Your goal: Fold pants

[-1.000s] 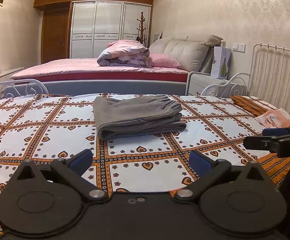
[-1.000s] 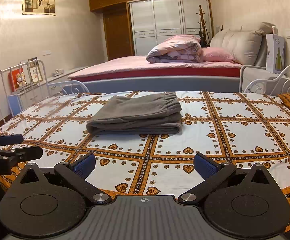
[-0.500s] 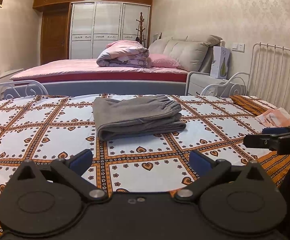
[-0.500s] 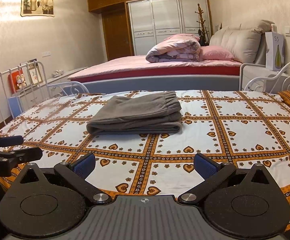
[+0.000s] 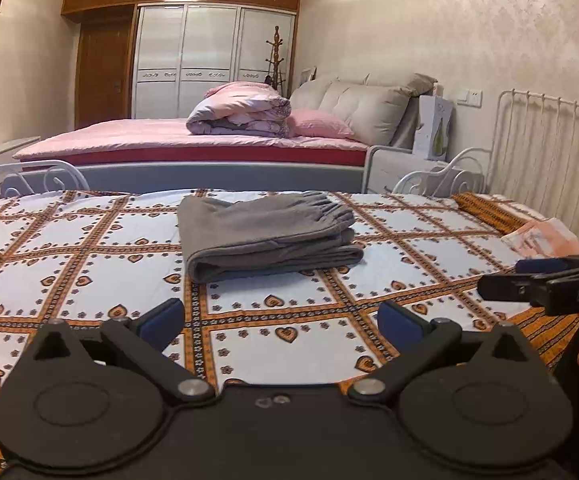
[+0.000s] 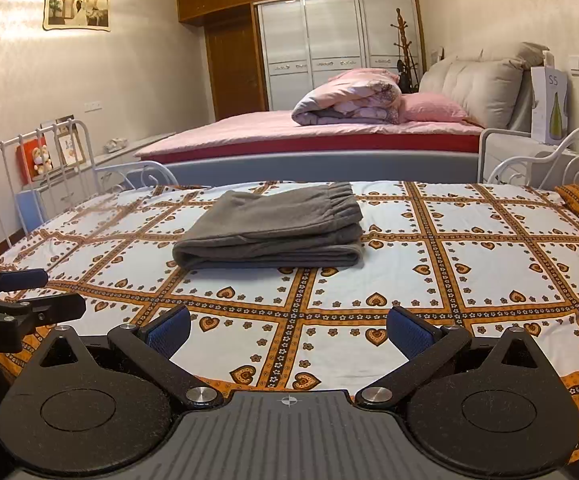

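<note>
Already the pants (image 5: 267, 236) lie folded; our left gripper (image 5: 281, 318) and right gripper (image 6: 289, 330), fingers wide and empty, could snag and undo them.

The right gripper (image 5: 529, 280) is cut off by the left view's right edge; the left gripper (image 6: 29, 292) is cut off by the right view's left edge. The pants (image 5: 265, 236) hide their inner folds.
</note>
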`<state>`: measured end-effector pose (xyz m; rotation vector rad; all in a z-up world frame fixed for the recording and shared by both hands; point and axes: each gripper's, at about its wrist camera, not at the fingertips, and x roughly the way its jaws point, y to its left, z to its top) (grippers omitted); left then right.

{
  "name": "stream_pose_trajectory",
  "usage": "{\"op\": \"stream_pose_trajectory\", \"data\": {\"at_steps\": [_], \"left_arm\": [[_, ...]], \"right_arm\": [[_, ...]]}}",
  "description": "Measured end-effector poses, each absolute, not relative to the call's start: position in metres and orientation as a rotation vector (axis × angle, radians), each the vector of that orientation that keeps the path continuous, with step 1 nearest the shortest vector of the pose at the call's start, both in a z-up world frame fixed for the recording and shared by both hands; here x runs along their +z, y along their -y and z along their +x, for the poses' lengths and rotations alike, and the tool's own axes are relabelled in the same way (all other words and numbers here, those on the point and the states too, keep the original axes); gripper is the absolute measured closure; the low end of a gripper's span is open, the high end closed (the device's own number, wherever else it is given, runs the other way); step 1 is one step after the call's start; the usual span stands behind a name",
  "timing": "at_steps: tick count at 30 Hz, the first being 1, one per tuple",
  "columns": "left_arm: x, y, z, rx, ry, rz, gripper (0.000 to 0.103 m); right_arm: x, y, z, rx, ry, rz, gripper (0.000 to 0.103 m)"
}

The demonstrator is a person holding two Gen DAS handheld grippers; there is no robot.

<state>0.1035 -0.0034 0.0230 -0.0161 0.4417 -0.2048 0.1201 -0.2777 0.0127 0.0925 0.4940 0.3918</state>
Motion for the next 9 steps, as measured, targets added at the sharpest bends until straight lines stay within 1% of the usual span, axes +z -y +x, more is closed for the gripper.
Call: {"op": "stream_pose_trajectory", "data": {"at_steps": [9], "left_arm": [[0.0229, 0.0035, 0.1012, -0.225, -0.427, -0.009, 0.006]], "right_arm": [[0.0132, 0.2786, 0.1201, 0.394, -0.492, 0.093, 0.000]]}}
